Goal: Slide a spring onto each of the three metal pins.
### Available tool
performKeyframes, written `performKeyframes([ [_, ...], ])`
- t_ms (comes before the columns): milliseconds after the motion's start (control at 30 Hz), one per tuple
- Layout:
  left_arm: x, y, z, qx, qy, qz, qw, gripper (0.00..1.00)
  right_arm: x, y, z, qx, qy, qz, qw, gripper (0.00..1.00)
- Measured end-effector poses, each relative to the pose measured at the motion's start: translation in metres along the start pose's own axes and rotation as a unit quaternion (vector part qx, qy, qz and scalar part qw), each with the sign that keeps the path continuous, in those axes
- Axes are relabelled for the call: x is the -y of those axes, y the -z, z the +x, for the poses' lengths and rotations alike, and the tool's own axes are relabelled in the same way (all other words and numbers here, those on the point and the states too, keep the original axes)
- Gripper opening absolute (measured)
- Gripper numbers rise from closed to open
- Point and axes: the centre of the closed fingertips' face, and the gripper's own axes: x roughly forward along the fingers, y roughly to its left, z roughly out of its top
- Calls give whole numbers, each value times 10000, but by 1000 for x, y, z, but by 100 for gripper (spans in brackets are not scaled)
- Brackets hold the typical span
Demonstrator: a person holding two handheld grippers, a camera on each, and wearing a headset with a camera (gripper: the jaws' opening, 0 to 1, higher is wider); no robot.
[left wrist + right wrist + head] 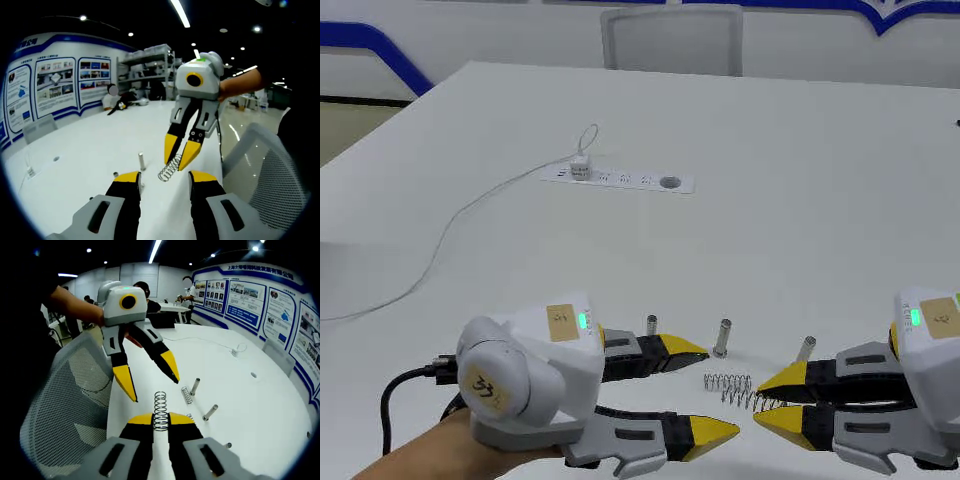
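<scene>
While the three metal pins stand bare and upright in a row on the white worktop (770,200), left pin (651,324), middle pin (723,337) and right pin (806,348), no spring has yet gone on. The right hand-held gripper (160,419) pinches one spring (160,405) by its near end between the yellow tips. Most of the coil juts forward, free and open-ended, which suits threading it down over a pin top. The right pin stands just beyond those tips and looks the likeliest target.

A loose spring (727,381) lies on the worktop near the middle pin, between the two grippers. Whether another lies beside it is hard to tell.

The left hand-held gripper (164,176) has its jaws spread and holds nothing. It hangs low beside the left pin, probably placed to take the next spring.
</scene>
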Motion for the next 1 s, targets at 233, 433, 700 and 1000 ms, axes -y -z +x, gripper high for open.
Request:
performKeyframes([
  [233,3,1,0,-82,181,91,9998,31,-9,-4,2,-36,-146,-251,9996,10],
  [433,9,5,-4,-204,337,167,9991,21,-14,-9,5,-25,-237,-379,9990,10],
  [700,15,10,-4,-397,509,363,9973,16,-19,-14,7,-4,-391,-523,9979,10],
  [1000,20,12,-4,-486,662,789,9935,12,-23,-13,6,-37,-486,-621,9969,10],
])
